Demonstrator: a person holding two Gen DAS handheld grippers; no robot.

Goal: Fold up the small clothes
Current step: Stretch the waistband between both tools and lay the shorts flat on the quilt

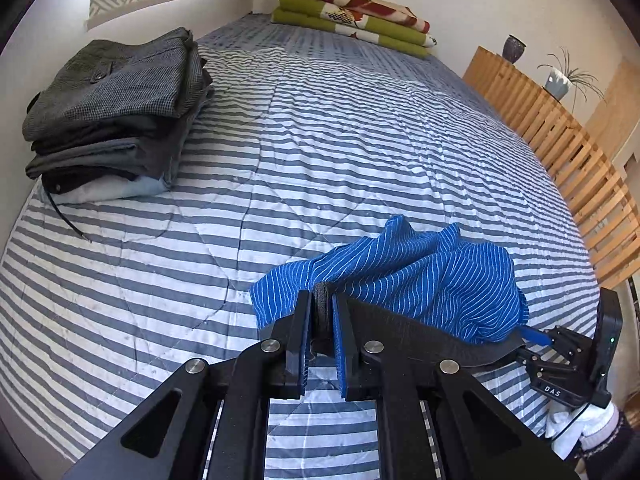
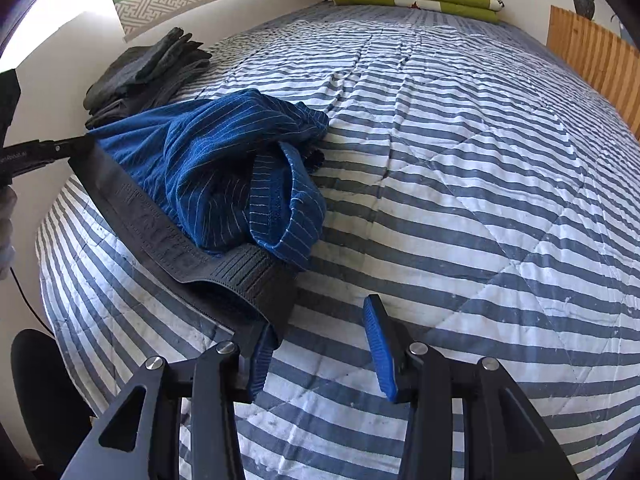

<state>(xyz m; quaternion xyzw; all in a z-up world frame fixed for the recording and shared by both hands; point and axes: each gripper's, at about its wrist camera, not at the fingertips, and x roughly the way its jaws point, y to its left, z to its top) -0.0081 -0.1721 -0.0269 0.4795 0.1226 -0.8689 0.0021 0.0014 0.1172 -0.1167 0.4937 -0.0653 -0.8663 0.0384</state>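
Blue pinstriped briefs (image 1: 420, 280) with a black waistband (image 1: 420, 332) lie bunched on the striped quilt (image 1: 280, 152). My left gripper (image 1: 322, 300) is shut on one end of the waistband. In the right wrist view the briefs (image 2: 224, 160) are heaped behind the stretched waistband (image 2: 160, 232), and the left gripper (image 2: 76, 146) grips its far end. My right gripper (image 2: 316, 320) stands open, fingers wide apart. The near end of the waistband drapes against its left finger (image 2: 258, 364), and nothing sits between the pads. From the left wrist view the right gripper (image 1: 536, 336) shows at the band's other end.
A stack of folded dark clothes (image 1: 120, 112) sits at the bed's left side by the wall. Folded green and red blankets (image 1: 352, 20) lie at the far end. A wooden slatted rail (image 1: 560, 152) borders the right side. A person's white shoe (image 1: 588, 428) shows low right.
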